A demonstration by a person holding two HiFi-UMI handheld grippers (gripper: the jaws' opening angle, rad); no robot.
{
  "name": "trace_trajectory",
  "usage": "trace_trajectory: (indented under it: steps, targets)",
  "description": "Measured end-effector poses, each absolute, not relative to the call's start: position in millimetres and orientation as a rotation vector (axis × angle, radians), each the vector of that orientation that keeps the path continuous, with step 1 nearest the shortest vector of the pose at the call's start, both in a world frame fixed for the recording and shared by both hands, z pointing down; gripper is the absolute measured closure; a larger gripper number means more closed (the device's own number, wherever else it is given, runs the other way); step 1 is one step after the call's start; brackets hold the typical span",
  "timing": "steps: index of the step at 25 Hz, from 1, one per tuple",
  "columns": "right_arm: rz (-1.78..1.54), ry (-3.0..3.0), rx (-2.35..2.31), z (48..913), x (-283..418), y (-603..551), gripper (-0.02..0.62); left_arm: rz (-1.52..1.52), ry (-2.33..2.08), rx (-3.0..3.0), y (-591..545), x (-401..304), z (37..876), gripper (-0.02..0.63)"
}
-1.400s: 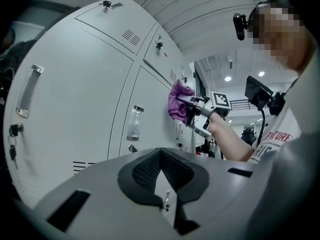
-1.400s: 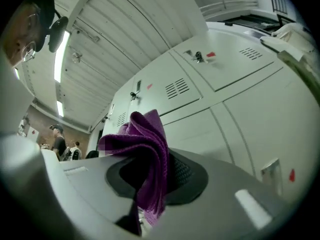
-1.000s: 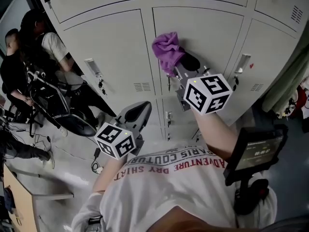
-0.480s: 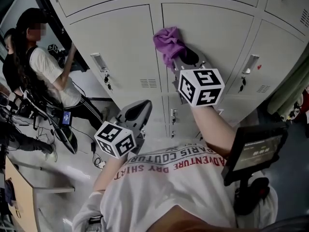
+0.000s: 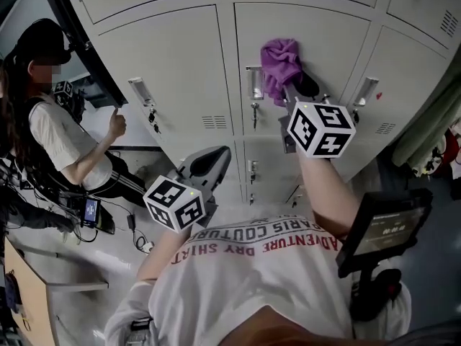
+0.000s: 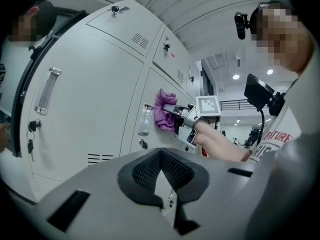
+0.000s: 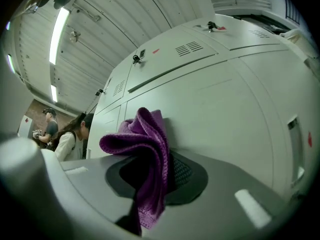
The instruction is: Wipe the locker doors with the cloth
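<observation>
Since the cloth [image 5: 278, 63] looks soft and floppy, the right gripper [image 5: 292, 86] clamps a bunched fold against the upper-centre locker door [image 5: 328, 42], while the left gripper [image 6: 162, 181] sits closed and empty.

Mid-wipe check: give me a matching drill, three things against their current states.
Things:
1. purple cloth
2. left gripper
3. right gripper

States:
A. jaws shut, empty, held low and off the lockers
B. jaws shut on the cloth
C. pressed against a locker door

Pairs: 1-C; 2-A; 3-B
</observation>
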State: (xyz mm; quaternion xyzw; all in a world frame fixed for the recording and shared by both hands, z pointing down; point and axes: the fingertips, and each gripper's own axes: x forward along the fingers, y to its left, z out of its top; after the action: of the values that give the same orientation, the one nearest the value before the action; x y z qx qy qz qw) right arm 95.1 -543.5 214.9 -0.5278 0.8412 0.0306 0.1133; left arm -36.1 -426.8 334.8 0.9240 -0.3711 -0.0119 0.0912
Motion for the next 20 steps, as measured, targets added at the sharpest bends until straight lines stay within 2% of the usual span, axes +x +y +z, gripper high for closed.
trace_trajectory:
  steps: [13, 20]
  targets:
    - [0.089, 2.233, -1.846, 223.4, 230.0, -535.2, 0.538, -0.002, -0.920, 2.798, -427.9, 16.4, 341.2, 0.604]
    - [0.066, 2.144, -1.919, 233.4, 270.9, -530.7, 0.538, 0.012, -0.897, 2.800, -428.1, 23.2, 345.2, 0.604]
